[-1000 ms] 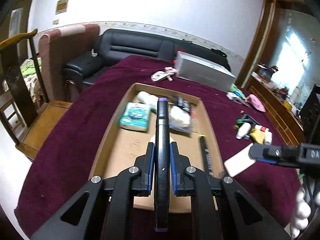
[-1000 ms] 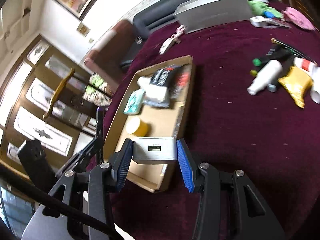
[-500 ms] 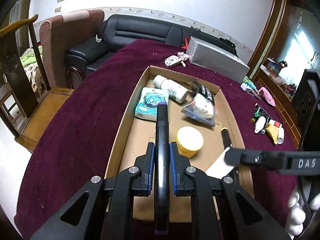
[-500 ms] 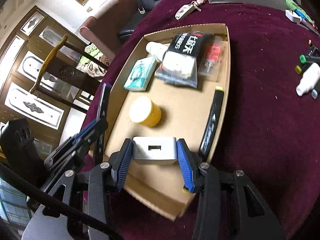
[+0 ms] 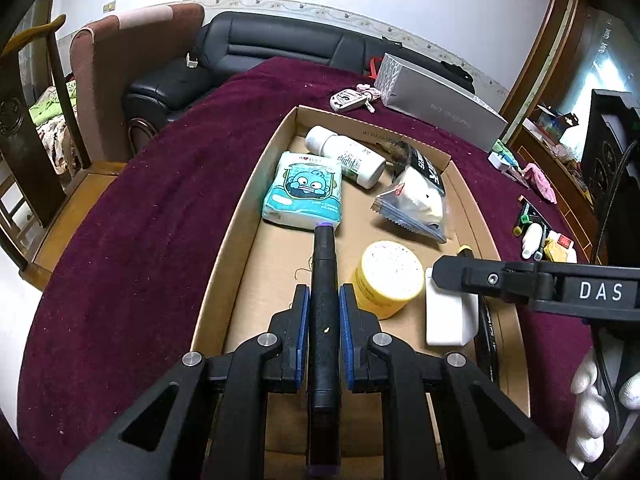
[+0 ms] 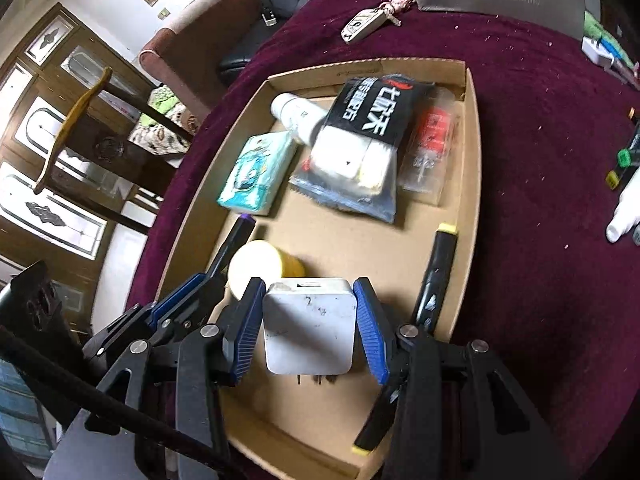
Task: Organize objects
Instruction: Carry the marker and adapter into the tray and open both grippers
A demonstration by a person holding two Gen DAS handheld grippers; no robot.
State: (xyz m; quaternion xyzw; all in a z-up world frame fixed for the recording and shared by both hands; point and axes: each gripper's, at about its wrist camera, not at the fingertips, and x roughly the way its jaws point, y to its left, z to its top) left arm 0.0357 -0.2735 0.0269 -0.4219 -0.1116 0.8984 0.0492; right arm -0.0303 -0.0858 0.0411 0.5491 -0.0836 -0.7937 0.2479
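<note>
Meanwhile, Both Tools Loaded Over the Cardboard Tray

Seen from the left wrist, the left tool is clamped on a black marker with purple ends, its blue pads pressed to the barrel, the tip reaching toward 12 o'clock over the cardboard tray. From the right wrist, the right tool is clamped on a white charger block, held just above the tray's near end, its prongs showing below.

Inside the tray lie a tissue pack at 11 o'clock, a white bottle beyond it, a black-and-white snack bag at 12 o'clock, a yellow jar just beside the marker, and a second black marker with a yellow cap along the wall at 3 o'clock.

The surface wears a dark maroon cloth speckled with crumbs. Beyond the tray at 12 o'clock rest a key fob and a long grey box; at 3 o'clock a cluster of small bottles and markers sits well apart from the tray.

Around the surface stand a black leather sofa at 12 o'clock, a brown armchair at 10 o'clock, and a wooden chair at 9 o'clock against a white wall
</note>
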